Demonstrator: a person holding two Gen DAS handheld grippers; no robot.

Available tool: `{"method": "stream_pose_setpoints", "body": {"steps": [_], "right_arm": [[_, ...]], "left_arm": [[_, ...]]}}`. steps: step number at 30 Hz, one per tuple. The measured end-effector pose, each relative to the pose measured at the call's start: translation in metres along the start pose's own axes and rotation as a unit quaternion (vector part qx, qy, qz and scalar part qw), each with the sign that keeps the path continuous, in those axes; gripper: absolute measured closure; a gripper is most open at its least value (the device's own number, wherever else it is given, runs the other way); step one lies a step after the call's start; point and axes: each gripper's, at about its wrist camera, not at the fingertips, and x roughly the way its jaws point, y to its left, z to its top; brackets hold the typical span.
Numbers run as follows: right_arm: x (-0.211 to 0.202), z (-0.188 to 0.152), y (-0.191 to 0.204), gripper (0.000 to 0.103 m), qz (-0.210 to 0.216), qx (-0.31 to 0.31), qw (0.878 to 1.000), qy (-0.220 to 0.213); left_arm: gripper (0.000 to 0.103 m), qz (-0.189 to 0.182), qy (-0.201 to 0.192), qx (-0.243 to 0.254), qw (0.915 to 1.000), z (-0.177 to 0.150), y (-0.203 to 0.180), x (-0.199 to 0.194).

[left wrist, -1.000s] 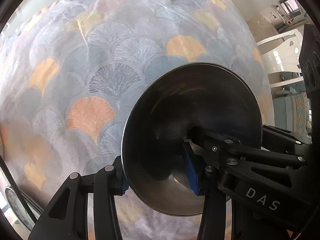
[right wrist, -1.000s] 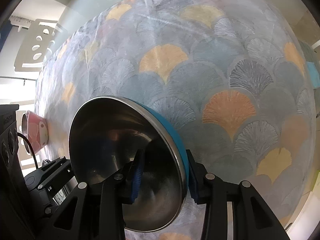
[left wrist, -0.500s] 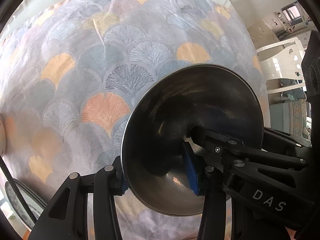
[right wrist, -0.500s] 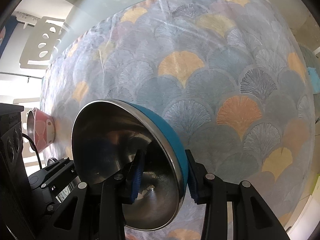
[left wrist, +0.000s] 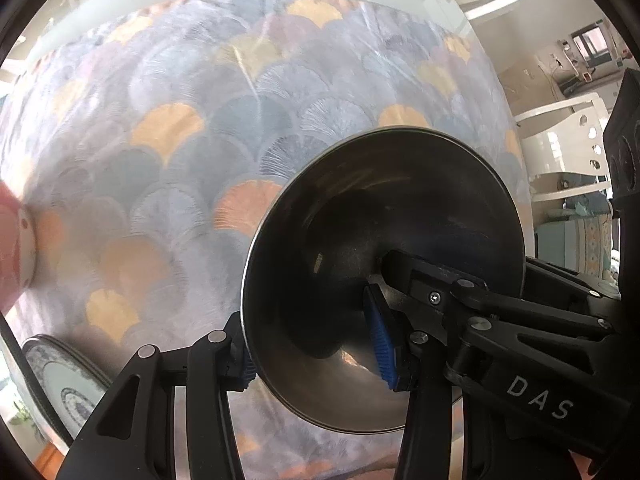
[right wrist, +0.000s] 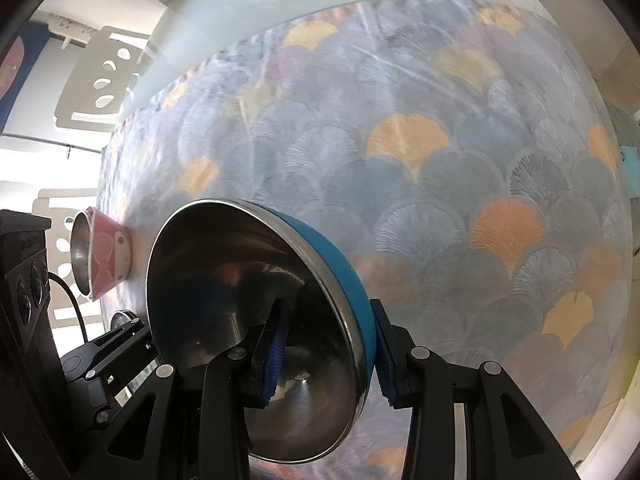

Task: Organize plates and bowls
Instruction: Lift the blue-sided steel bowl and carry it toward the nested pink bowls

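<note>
My left gripper is shut on the rim of a steel bowl, one pad inside and one outside, and the bowl hangs tilted above the table. Its outer colour is hidden. My right gripper is shut on the rim of a second bowl, steel inside and blue outside, also tilted and off the table. A pink bowl with a steel inside stands on the cloth at the left; it also shows blurred as the pink bowl at the left edge. A patterned plate lies at the lower left.
The table wears a cloth with a fan pattern in grey, blue and orange. White cut-out chairs stand beyond its edge. The other gripper's black body sits close at the left of the right wrist view.
Both grippers have lifted and shifted with their bowls, so the cloth looks farther away. The pink bowl has come into the left wrist view, and more of the plate shows.
</note>
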Motion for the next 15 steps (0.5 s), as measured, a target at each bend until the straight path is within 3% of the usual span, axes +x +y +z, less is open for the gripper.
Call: {"method": "stream_pose_setpoints", "body": {"steps": [15], "right_arm": [[-0.033,0.009,0.070,0.064,-0.001,-0.037,0.999,-0.027]], "left_arm": [[0.060,-0.005,-0.036,-0.023,0.9991,-0.002,0.042,-0.064]]}}
